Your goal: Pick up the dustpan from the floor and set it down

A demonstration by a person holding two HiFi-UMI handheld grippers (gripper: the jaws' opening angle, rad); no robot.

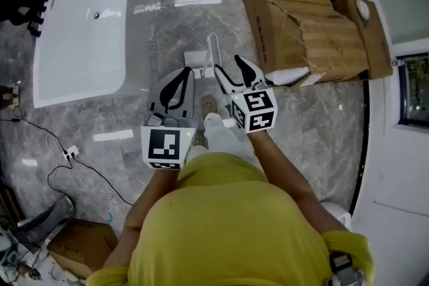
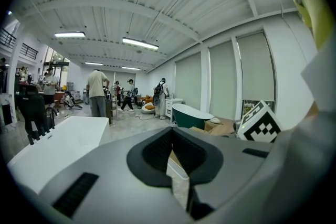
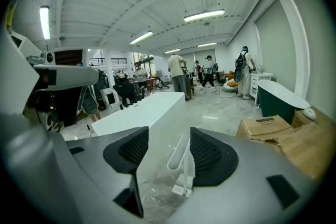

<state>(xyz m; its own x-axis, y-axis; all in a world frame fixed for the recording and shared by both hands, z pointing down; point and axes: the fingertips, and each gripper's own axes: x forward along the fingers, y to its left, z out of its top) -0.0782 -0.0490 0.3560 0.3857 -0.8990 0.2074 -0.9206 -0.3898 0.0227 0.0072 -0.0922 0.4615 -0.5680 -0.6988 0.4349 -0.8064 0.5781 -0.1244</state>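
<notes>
The white dustpan (image 1: 214, 55) stands on the grey marble floor with its long handle upright, just ahead of both grippers. In the right gripper view the dustpan's handle (image 3: 180, 157) rises in the gap between the jaws, close to the right-hand pad, with no pad pressing on it. My right gripper (image 1: 228, 65) (image 3: 165, 165) is open and hangs just this side of the handle. My left gripper (image 1: 184, 74) (image 2: 178, 165) is beside it on the left, shut with nothing in it, its tips near the pan's flat base.
A white bathtub (image 1: 80, 23) (image 3: 136, 110) stands at the left. A torn cardboard box (image 1: 301, 27) (image 3: 273, 131) lies right of the dustpan. Cables (image 1: 60, 157) and a small box (image 1: 80, 244) lie lower left. People stand far off by a green tub (image 3: 281, 99).
</notes>
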